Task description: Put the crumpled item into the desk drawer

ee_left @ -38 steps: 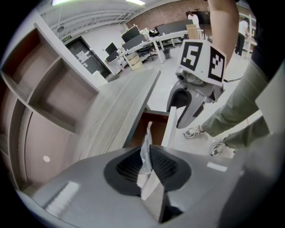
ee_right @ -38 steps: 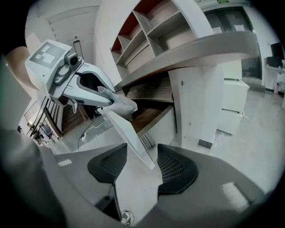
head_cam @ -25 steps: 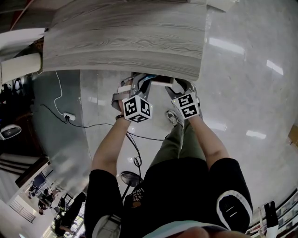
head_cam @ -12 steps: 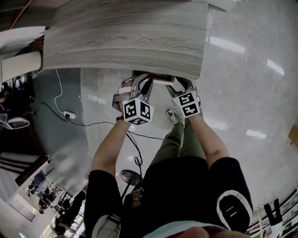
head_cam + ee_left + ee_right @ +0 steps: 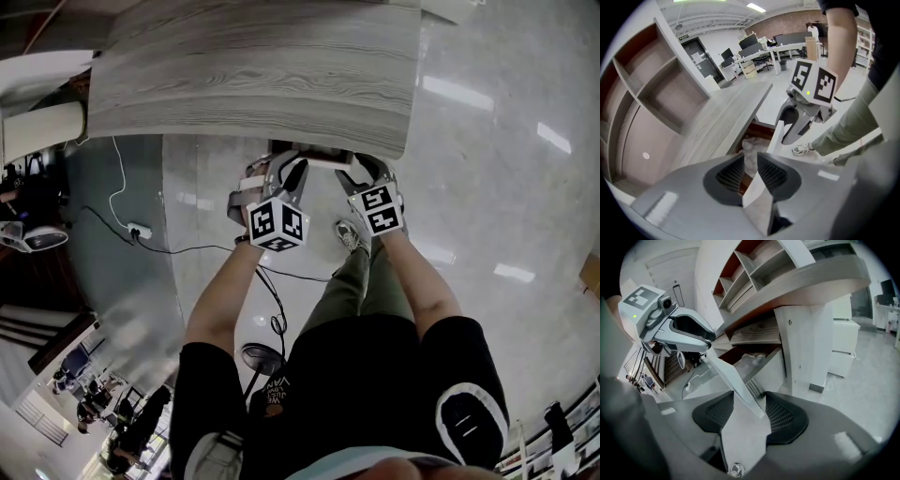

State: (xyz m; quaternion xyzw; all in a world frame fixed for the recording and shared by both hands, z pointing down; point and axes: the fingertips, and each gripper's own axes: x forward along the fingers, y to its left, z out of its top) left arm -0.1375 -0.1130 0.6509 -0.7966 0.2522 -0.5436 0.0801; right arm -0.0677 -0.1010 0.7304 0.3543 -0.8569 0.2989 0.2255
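Crumpled item [image 5: 749,146]: pale, wrinkled wad lying inside the open drawer [image 5: 781,135], whose white front panel stands out from under the grey worktop [image 5: 724,117].

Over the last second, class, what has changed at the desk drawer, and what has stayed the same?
The left gripper and right gripper pushed the drawer front slightly toward the desk. Unchanged: both stay clamped on it, and the crumpled item lies inside the drawer.
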